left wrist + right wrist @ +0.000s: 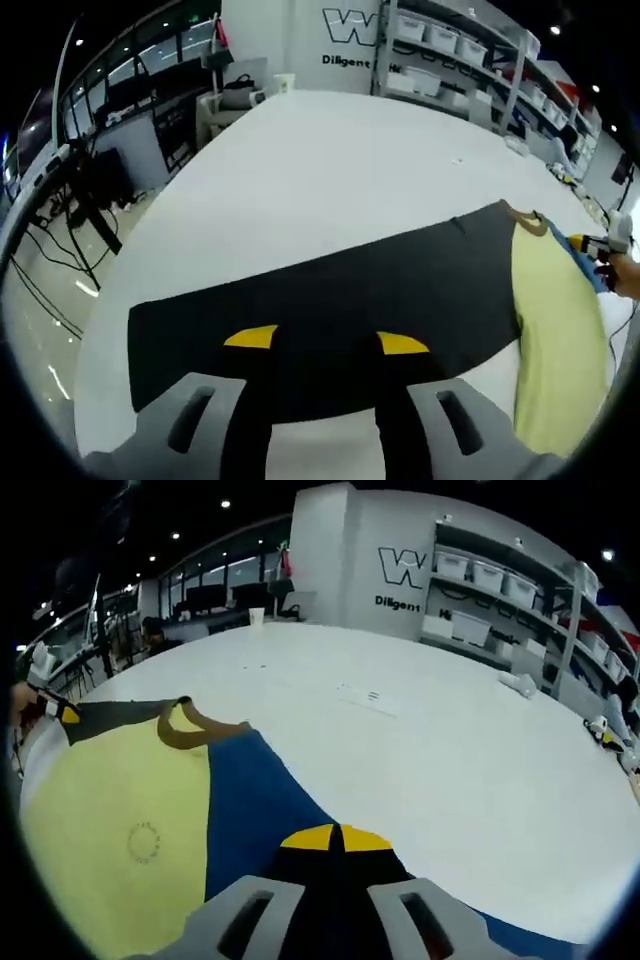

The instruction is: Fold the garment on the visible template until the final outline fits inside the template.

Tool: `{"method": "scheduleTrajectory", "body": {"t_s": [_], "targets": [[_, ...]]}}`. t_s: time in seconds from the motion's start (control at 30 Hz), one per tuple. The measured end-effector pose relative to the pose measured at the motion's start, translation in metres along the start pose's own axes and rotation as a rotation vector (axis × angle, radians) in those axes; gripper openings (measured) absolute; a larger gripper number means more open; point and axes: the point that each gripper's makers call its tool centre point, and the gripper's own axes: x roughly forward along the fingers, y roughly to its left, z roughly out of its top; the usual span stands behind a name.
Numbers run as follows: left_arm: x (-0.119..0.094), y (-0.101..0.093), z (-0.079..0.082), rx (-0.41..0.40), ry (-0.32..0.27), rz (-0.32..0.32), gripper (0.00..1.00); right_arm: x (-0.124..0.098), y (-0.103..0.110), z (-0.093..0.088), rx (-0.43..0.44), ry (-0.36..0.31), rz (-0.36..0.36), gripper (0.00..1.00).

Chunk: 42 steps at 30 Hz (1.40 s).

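left gripper spread over the black template; right gripper pressed together above the garment.

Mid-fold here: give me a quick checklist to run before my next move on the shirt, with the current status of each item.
1. Left gripper clear of cloth: ok, jaws apart over the black template, nothing between them.
2. Right gripper grip: cannot tell, yellow tips together over the blue sleeve, but whether cloth is pinched is unclear.
3. Garment inside the template: not ok, the yellow body and blue sleeve extend past the black edge.
4. Garment flat: ok, the yellow body looks smooth, collar flat.
5. White table beyond the sleeve free for the fold: ok.
6. Template fully visible: ok in the left gripper view.
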Motion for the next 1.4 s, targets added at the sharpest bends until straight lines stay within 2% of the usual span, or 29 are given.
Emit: {"method": "scheduleTrajectory", "body": {"t_s": [0.07,0.1,0.17,0.23,0.3,0.4,0.43,0.63,0.8,0.93,1.1,1.23,1.33,1.4], "targets": [[-0.001,0.001,0.000,-0.003,0.006,0.003,0.42,-0.006,-0.006,-0.004,-0.015,0.033,-0.021,0.00],[-0.001,0.002,0.000,-0.010,0.006,0.000,0.43,-0.012,-0.015,-0.008,0.010,0.040,-0.039,0.00],[-0.004,0.001,0.000,-0.045,0.013,-0.011,0.50,-0.026,-0.026,-0.010,0.056,-0.006,-0.044,0.00],[-0.009,-0.001,0.005,-0.050,-0.018,-0.029,0.58,-0.040,-0.031,-0.017,0.043,-0.008,-0.043,0.01],[-0.015,-0.005,0.011,-0.004,-0.053,-0.041,0.57,-0.055,-0.034,-0.032,0.044,-0.012,-0.034,0.05],[-0.023,-0.013,0.012,0.028,-0.068,-0.054,0.63,-0.083,-0.047,-0.061,0.043,0.008,-0.038,0.10],[-0.026,-0.016,0.014,0.043,-0.082,-0.063,0.63,-0.093,-0.044,-0.067,0.042,0.005,-0.045,0.12],[-0.036,-0.029,0.016,0.087,-0.112,-0.090,0.68,-0.135,-0.080,-0.106,0.110,0.017,-0.130,0.15],[-0.044,-0.044,0.016,0.113,-0.131,-0.112,0.71,-0.154,-0.108,-0.122,0.154,0.011,-0.195,0.20],[-0.049,-0.053,0.018,0.127,-0.140,-0.124,0.72,-0.171,-0.135,-0.137,0.224,0.007,-0.270,0.19],[-0.054,-0.061,0.021,0.151,-0.148,-0.135,0.72,-0.186,-0.157,-0.150,0.243,0.005,-0.303,0.17],[-0.059,-0.066,0.023,0.153,-0.157,-0.144,0.72,-0.198,-0.159,-0.154,0.220,0.021,-0.323,0.08],[-0.062,-0.071,0.024,0.153,-0.164,-0.151,0.72,-0.207,-0.166,-0.161,0.256,0.029,-0.351,0.15],[-0.065,-0.074,0.025,0.155,-0.169,-0.158,0.72,-0.214,-0.169,-0.163,0.261,0.041,-0.356,0.16]]}}
